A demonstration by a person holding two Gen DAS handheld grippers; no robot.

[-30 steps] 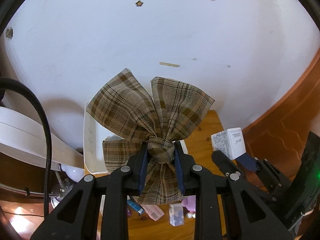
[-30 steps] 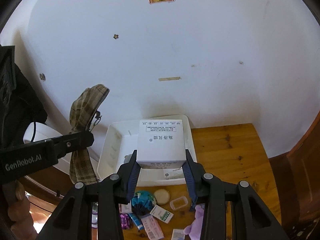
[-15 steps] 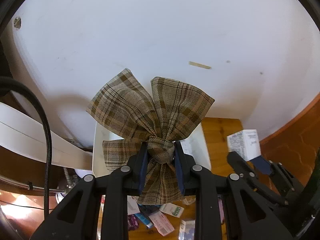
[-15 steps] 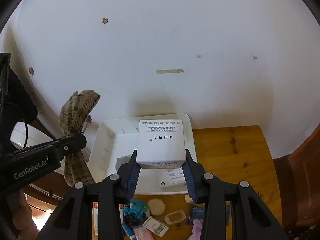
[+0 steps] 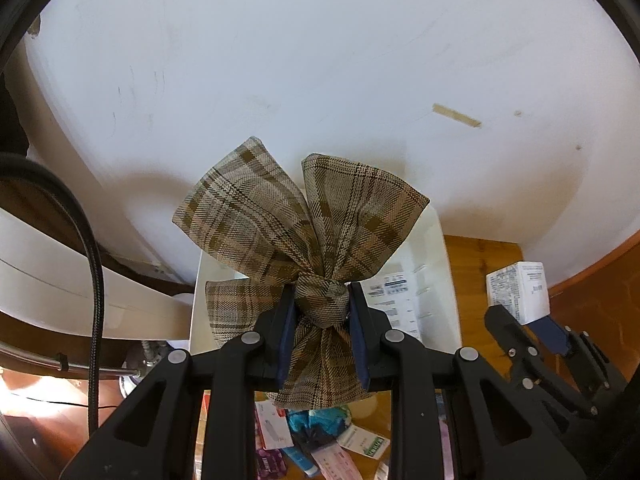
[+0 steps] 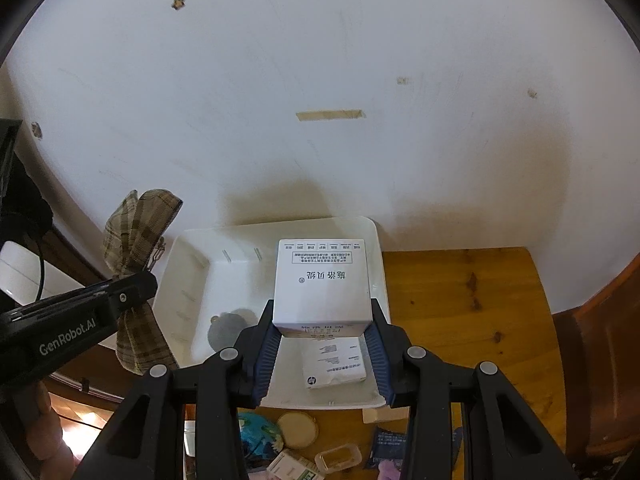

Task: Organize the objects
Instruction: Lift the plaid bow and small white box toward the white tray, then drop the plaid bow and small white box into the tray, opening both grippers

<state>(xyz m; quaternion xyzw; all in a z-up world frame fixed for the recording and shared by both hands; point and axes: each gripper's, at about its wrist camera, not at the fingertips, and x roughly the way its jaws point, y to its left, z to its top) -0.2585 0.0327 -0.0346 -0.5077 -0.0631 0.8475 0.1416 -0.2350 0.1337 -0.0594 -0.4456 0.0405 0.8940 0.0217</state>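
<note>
Plaid fabric bow (image 5: 308,236), pinched at its knot by the left gripper (image 5: 320,332), hangs above the white tray's (image 6: 192,280) left edge. Right gripper (image 6: 322,344) clamps a white box (image 6: 322,284) over the tray. Both seem mid-delivery; next, lower each inside and release.

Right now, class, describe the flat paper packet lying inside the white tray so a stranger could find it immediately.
Start at the white tray against the wall on the wooden table. Near its front edge, just below the white box held in the right gripper, lies the paper packet. It is the only loose item in the tray, flat and white, with a round HP logo at one corner.
</note>
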